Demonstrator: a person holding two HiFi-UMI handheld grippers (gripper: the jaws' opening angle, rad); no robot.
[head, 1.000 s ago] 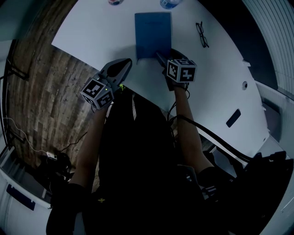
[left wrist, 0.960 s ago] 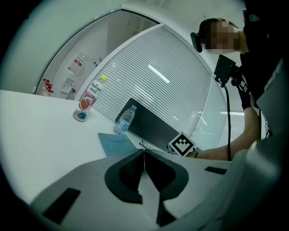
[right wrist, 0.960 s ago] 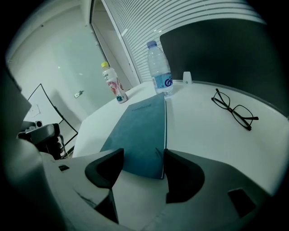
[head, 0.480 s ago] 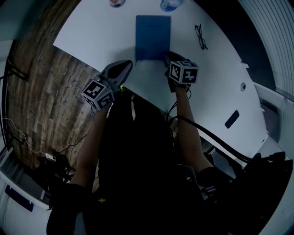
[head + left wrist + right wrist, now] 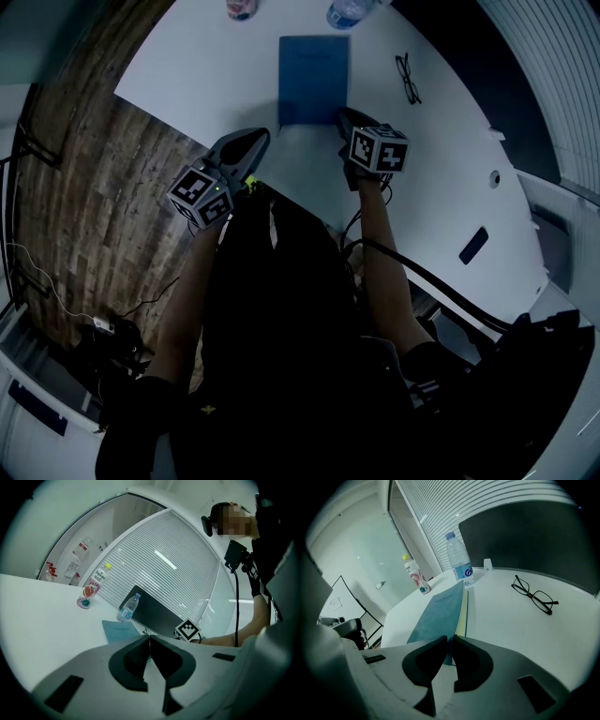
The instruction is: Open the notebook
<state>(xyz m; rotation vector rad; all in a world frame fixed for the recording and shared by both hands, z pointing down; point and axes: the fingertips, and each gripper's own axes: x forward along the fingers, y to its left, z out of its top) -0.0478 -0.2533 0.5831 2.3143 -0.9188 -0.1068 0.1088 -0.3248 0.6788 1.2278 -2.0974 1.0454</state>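
Closing in, the jaws of my right gripper (image 5: 451,641) have just been coming together; a second ago they were standing wide at this same spot. Now they are pinching the blue cover of the notebook (image 5: 436,616) at its near right corner. The notebook is lying flat on the white table (image 5: 206,84), straight ahead of me, with a water bottle (image 5: 458,559) beyond it and a pair of glasses (image 5: 534,595) well off to its right. My left gripper (image 5: 150,639) is hovering beside the table's near edge, jaws together on nothing, taking no part. I'm judging this as the grasp step just about finishing: the cover is looking slightly raised off the pale pages along its right edge. Next I'm needing to lift that corner and swing it over to the left, keeping the pinch on the cover alone so no pages come with it.
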